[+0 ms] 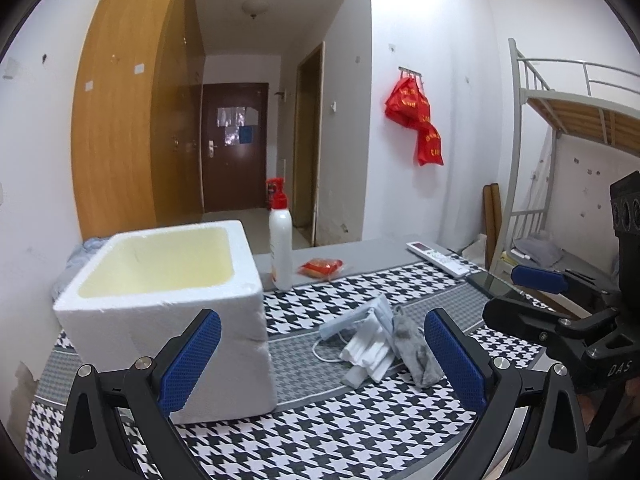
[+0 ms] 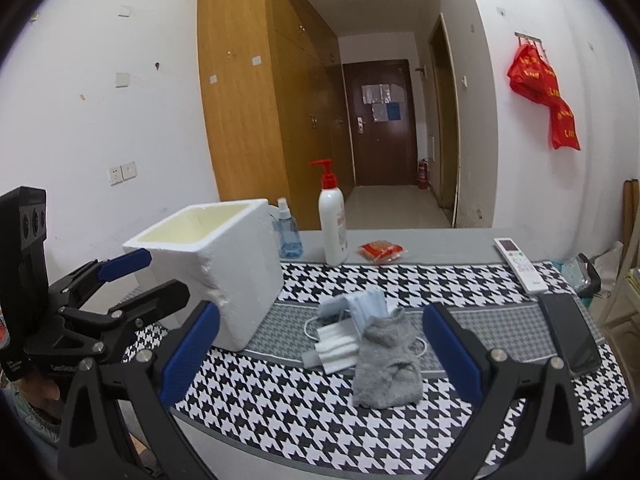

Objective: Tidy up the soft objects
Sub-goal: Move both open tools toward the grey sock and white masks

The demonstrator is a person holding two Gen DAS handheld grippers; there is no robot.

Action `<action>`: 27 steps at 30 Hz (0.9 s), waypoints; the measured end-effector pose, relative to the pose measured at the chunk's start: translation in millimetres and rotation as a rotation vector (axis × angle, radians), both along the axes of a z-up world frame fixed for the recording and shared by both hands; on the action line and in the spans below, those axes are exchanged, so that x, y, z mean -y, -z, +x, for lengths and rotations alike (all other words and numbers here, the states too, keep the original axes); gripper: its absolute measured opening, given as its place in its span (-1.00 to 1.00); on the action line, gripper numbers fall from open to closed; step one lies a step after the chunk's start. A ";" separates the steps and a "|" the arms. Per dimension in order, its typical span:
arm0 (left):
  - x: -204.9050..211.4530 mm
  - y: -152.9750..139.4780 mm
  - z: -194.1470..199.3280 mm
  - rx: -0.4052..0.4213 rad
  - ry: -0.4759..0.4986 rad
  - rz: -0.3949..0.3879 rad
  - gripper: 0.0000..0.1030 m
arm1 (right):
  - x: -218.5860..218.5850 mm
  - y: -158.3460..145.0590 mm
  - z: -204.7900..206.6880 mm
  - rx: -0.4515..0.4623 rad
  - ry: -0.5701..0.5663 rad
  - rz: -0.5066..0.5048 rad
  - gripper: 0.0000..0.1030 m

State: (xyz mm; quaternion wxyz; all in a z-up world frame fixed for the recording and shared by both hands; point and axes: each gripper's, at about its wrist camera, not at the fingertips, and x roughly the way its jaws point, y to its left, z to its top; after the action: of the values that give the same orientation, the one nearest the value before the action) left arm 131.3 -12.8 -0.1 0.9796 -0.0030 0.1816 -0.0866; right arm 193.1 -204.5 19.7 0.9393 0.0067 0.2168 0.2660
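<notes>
Hovering: right gripper [image 2: 320, 344] spread wide, empty, sock [image 2: 387, 364] framed between fingers for pickup; left gripper [image 1: 322, 354] likewise spread, empty, foam box [image 1: 168, 300] beside left finger as likely bin.

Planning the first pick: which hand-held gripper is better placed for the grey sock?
Right. The right hand-held gripper is open and frames the grey sock; the left hand-held gripper faces the foam box.

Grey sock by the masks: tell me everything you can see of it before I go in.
The grey sock looks like soft, fuzzy knit, short and crumpled. It lies limp on the houndstooth cloth, its far end resting against the pile of face masks, with a white ear loop beside it. It sits right of the foam box, apart from it. No jaws touch it; the right gripper is open, framing it.
</notes>
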 end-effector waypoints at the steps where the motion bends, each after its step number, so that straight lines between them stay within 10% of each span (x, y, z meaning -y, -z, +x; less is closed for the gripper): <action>1: 1.7 2.0 0.9 -0.003 0.001 0.004 0.98 | 2.0 1.4 -0.1 -0.001 0.004 0.000 0.99; 27: 36.6 34.5 40.8 -0.128 0.048 0.058 0.98 | 36.0 38.7 32.9 -0.107 0.086 -0.032 0.99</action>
State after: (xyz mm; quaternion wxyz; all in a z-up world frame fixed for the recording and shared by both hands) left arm 172.2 -49.4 -34.7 0.9632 0.0240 0.2463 -0.1047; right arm 225.9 -240.5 -19.0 0.9368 0.0154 0.2704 0.2214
